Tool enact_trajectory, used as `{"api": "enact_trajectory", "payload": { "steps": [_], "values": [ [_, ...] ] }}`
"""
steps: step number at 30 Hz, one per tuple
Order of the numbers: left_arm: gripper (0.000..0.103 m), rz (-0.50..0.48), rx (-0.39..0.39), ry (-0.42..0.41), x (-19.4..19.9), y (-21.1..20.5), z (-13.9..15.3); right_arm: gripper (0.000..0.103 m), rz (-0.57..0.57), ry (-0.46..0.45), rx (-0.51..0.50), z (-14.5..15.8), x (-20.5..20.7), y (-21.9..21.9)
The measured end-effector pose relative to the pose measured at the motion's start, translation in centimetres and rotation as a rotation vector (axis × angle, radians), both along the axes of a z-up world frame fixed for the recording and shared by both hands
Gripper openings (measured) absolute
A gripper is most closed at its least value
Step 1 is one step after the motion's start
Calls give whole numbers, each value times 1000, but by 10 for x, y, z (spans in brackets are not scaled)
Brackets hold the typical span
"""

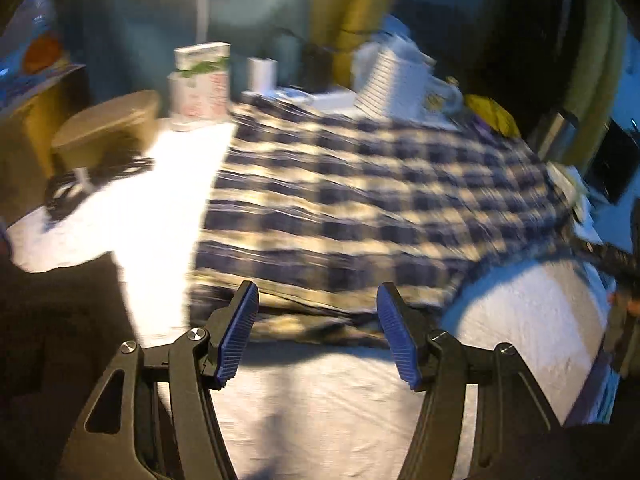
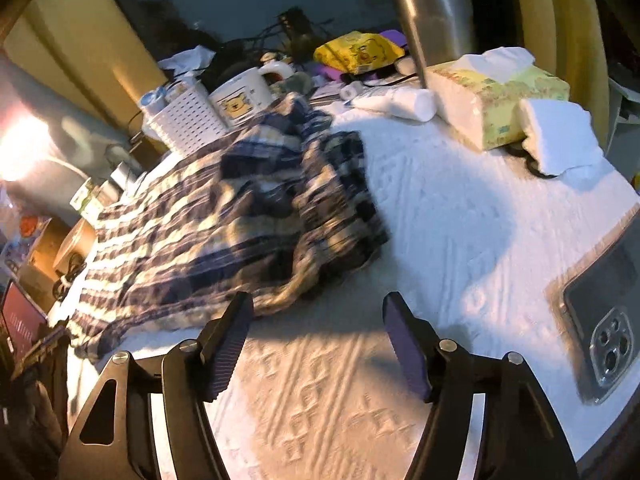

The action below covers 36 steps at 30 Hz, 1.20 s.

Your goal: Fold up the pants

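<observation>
The pants (image 1: 360, 208) are blue and cream plaid, spread on a white textured cloth (image 1: 320, 400). In the left wrist view they fill the middle, blurred, and their near hem lies just beyond my left gripper (image 1: 318, 300), which is open and empty. In the right wrist view the pants (image 2: 224, 224) lie left of centre, with a bunched fold at their right side. My right gripper (image 2: 318, 312) is open and empty, its left fingertip close to the near hem.
A white slatted basket (image 2: 188, 120), a bear mug (image 2: 240, 98), a steel tumbler (image 2: 432, 12), tissue packs (image 2: 492, 100) and a yellow packet (image 2: 360, 50) crowd the far edge. A phone (image 2: 604, 320) lies at right. Cartons (image 1: 200, 80) and a tan stool (image 1: 108, 124) stand at left.
</observation>
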<state>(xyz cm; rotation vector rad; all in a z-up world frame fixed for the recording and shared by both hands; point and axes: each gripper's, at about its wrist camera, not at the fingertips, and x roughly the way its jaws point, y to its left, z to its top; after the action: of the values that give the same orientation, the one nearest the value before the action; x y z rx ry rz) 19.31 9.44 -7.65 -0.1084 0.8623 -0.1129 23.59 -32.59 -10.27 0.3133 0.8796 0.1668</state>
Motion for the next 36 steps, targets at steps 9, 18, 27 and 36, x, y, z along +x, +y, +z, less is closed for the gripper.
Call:
{"api": "enact_trajectory", "payload": {
  "steps": [9,18,27,36],
  "values": [
    [61,107,11,-5,-12,35,4,82,-14,-17,104,-6,26,6],
    [61,172,0,2,-19,40,3,72,-71,-43,208,-8,71,8],
    [61,179,29,-1,-12,33,12,10,-25,-75,239,-5,90,-6],
    [61,126,27,-34,0,9,20,10,-60,-147,155,37,97,-60]
  ]
}}
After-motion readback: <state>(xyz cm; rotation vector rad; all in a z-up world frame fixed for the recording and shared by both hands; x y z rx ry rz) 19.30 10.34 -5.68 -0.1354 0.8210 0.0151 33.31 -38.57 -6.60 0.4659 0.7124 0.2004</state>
